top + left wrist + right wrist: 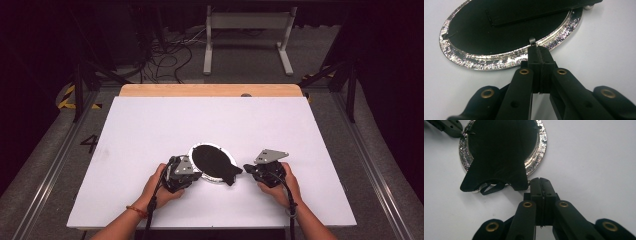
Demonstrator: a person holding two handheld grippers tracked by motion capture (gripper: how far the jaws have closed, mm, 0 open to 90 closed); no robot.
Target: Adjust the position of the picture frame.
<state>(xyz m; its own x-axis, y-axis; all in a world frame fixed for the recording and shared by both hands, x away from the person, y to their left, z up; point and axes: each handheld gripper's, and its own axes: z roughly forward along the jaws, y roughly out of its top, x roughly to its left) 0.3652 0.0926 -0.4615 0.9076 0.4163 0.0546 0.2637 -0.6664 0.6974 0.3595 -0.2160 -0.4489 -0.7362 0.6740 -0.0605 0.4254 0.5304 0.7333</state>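
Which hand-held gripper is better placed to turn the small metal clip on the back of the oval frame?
Left, probably. The left hand-held gripper has its shut tips right at the small clip on the silver oval frame. The right hand-held gripper sits shut beside the black stand flap, farther from any clip.

Glittery silver oval frame (pixel 212 179) with black velvet back (pixel 210 160), on white table (pixel 150 130)
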